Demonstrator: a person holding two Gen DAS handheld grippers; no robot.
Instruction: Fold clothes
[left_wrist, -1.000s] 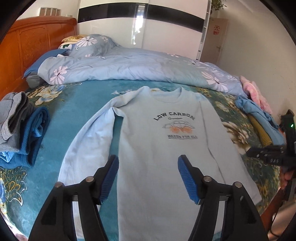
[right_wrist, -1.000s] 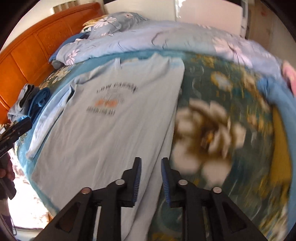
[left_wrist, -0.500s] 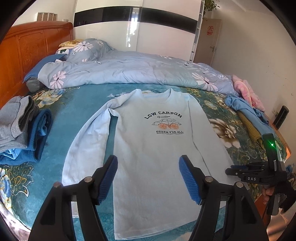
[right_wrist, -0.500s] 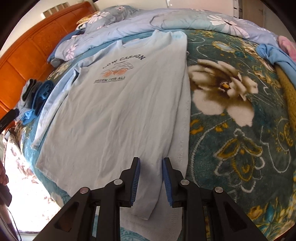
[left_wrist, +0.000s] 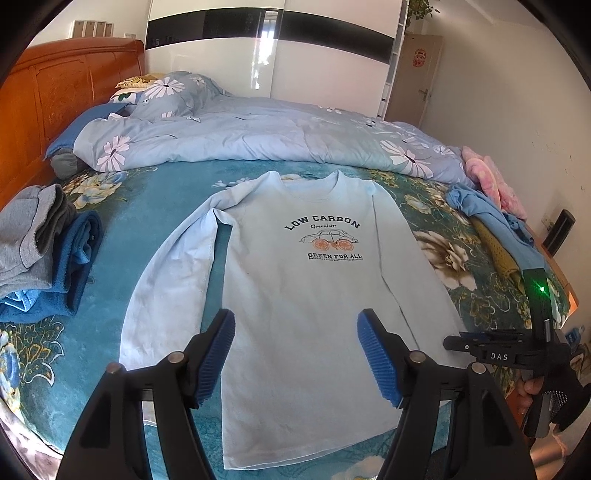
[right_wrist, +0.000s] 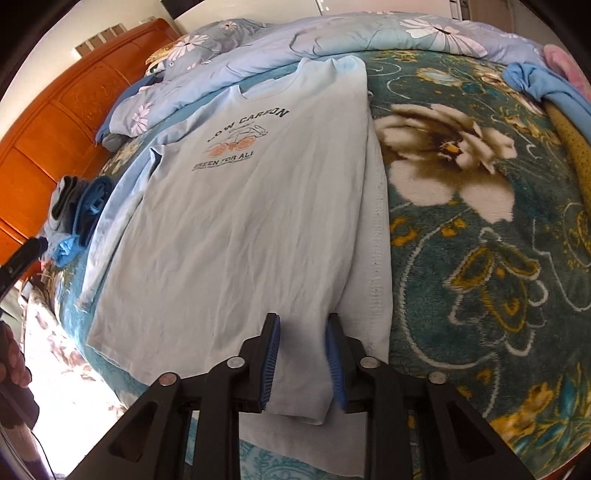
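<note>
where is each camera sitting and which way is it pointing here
Left wrist: rides the left gripper, above the bed's foot, facing the headboard over the light blue shirt; its open blue-padded fingers show, and the right gripper at right.
Right wrist: rides the right gripper, low over the shirt's hem corner and sleeve, facing up the bed; fingers narrowly apart, nothing held.
Shared: the shirt, the quilt, the folded pile.

Bright daylight, glare on the wardrobe (left_wrist: 266, 48) — fisheye-bent edges (dark corners), focus seemingly sharp.
</note>
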